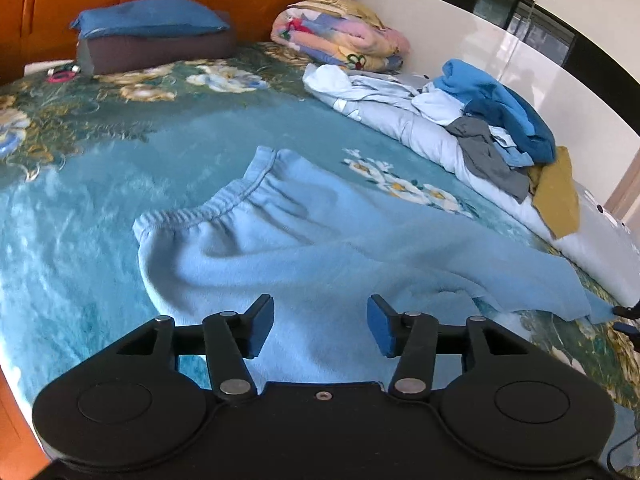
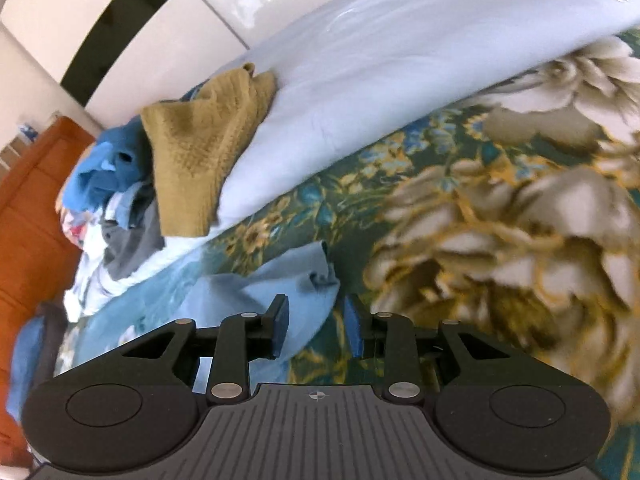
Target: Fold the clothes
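Light blue fleece trousers: spread on the floral bedspread, elastic waistband at the far end, legs trailing to the right in the left wrist view. Left gripper: jaws parted, nothing between the pads, poised above the near edge of the trousers, apart from the cloth. Right gripper: jaws narrowly parted, empty; a trouser leg end lies just ahead of and under its left finger, unpinched. Clothes pile: blue, grey and mustard garments heaped on a pale folded quilt along the bed's far side, well apart from both grippers.
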Motion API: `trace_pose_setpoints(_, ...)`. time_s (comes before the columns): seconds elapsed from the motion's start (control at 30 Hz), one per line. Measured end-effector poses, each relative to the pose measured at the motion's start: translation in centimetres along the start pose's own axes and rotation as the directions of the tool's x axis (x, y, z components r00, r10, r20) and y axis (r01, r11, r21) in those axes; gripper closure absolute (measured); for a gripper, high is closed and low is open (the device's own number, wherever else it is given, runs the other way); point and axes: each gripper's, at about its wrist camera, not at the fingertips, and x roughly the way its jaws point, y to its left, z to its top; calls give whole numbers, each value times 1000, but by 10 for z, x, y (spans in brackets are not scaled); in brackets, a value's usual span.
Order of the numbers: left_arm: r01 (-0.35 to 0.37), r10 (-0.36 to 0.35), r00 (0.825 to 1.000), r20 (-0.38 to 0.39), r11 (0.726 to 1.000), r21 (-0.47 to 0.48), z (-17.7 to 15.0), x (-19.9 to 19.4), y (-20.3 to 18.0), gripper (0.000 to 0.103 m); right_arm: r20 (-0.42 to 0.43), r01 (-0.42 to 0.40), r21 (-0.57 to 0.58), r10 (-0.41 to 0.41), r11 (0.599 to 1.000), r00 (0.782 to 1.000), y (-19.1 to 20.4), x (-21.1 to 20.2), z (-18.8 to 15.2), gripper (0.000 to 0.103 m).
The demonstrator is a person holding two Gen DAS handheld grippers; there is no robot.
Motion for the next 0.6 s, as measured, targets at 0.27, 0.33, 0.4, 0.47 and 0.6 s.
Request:
trace_pose_setpoints(0.27,-15,15,999,-28,1000,-3,-1,9,1,53,-22,30,-74,-32,997,999,14,24,2,95)
trace_pose_setpoints(0.33,-13,13,999,-35,1000,-2,-2,11,0,53,-16,40,-91,-41,995,999,17,24,3,97)
trace_pose_setpoints(0.4,-12,12,999,-40,1000,3,-2,13,-1,53,15,49,-123,-48,991,999,20,19,5,97)
trace_pose_setpoints(0.47,-10,10,999,-41,1000,5,-2,15,-1,53,67,66,-145,-56,987,996,21,11,11,97)
trace_pose_setpoints(0.6,-11,11,999,-48,1000,-4,-4,18,1,53,139,87,-149,-66,985,988,13,-2,18,97)
